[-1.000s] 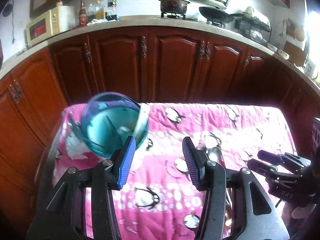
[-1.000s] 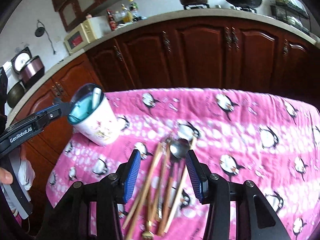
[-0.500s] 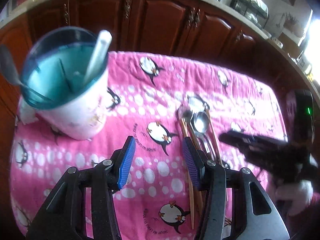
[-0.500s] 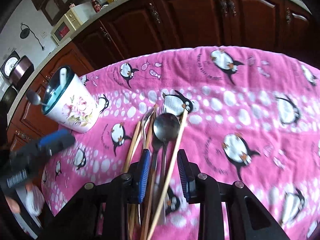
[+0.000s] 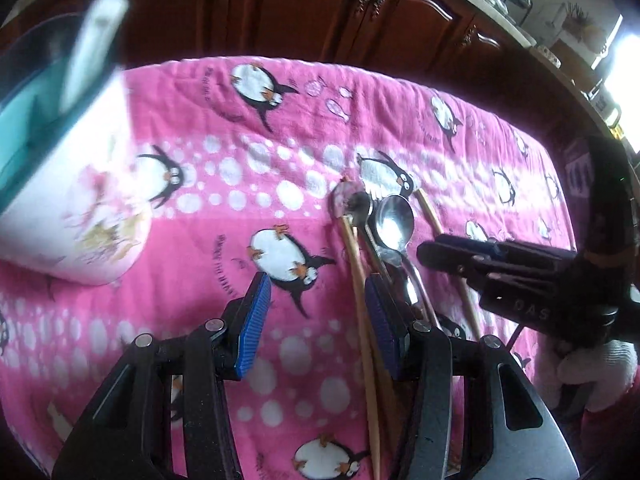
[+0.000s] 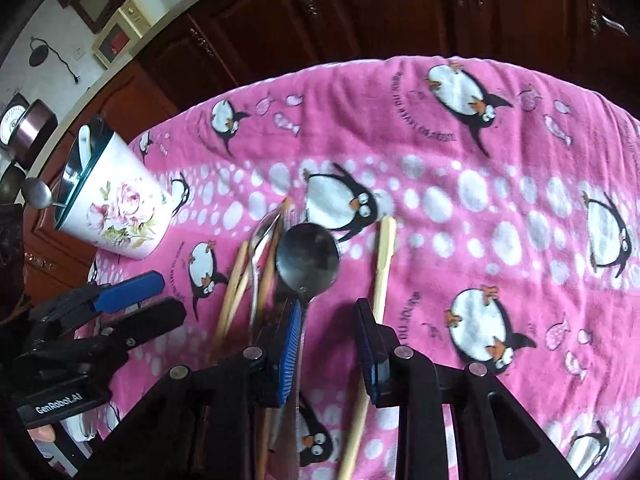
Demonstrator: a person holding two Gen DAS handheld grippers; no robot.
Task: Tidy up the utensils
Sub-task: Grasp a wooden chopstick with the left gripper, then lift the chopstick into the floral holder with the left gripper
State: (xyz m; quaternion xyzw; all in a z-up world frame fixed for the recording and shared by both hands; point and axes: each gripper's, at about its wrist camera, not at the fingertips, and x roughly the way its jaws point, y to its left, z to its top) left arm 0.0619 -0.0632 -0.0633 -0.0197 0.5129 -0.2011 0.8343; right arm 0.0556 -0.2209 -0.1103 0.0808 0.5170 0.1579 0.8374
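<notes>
A pile of utensils lies on the pink penguin cloth (image 6: 480,152): metal spoons (image 5: 394,222) (image 6: 308,258), wooden chopsticks (image 5: 362,292) (image 6: 382,264). A white floral cup (image 6: 116,208) (image 5: 72,200) with a teal inside holds a spoon and a white utensil at the left. My left gripper (image 5: 316,320) is open and empty, low over the cloth just left of the pile. My right gripper (image 6: 328,344) is open, low over the pile, its jaws either side of the big spoon's handle; it also shows in the left wrist view (image 5: 452,252).
Dark wooden kitchen cabinets (image 6: 360,20) stand behind the table. A counter above them carries a microwave (image 6: 120,36) and bottles. The cloth's far edge drops off toward the cabinets. The left gripper shows at the left of the right wrist view (image 6: 136,308).
Both grippers have come down and forward toward the utensil pile. The cup has slid to the left edge of the left view. The right jaws now straddle the big spoon's handle.
</notes>
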